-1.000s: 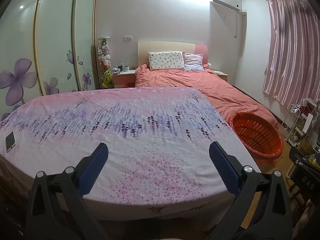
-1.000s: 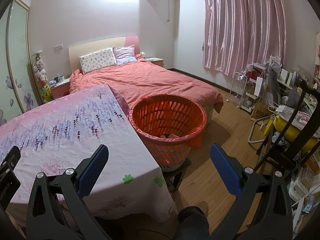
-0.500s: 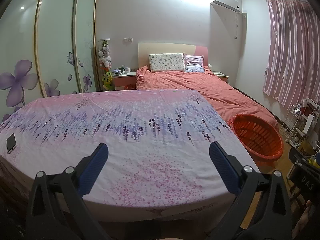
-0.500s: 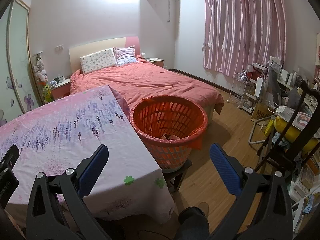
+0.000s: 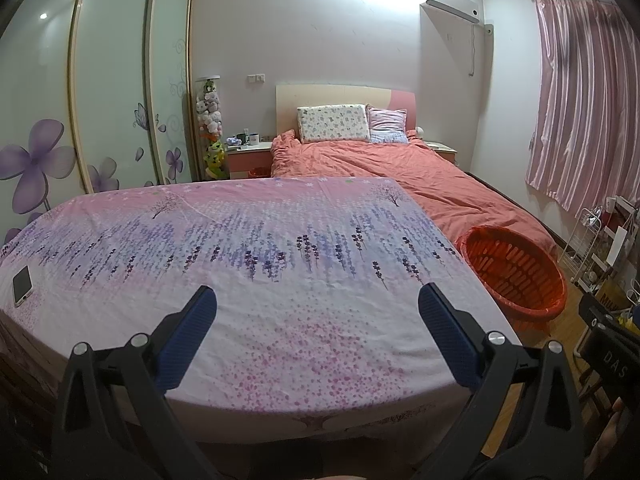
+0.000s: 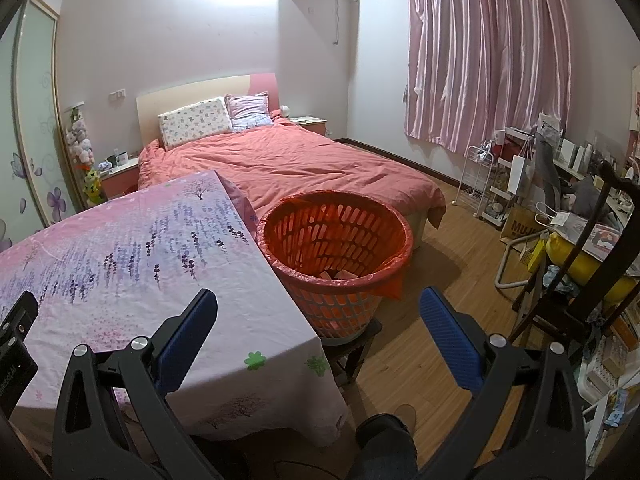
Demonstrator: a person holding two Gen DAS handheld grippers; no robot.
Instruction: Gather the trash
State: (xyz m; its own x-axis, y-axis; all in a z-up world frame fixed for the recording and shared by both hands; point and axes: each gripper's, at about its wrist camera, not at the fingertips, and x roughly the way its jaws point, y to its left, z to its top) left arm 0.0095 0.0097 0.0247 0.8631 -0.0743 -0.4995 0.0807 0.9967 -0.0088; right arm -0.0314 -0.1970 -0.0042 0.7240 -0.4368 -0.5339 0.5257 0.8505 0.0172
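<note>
Beside the table (image 6: 120,264), basket (image 6: 336,264) ahead of right gripper (image 6: 318,312), jaws spread.

Phone (image 5: 22,285) on floral tablecloth (image 5: 256,264), bed (image 5: 400,168) beyond

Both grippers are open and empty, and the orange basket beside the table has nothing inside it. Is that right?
Not quite. The right wrist view shows a few pale pieces lying at the bottom of the orange basket, so it is not empty. The rest holds: the left gripper and right gripper are both open and empty, and the basket stands beside the table.
</note>
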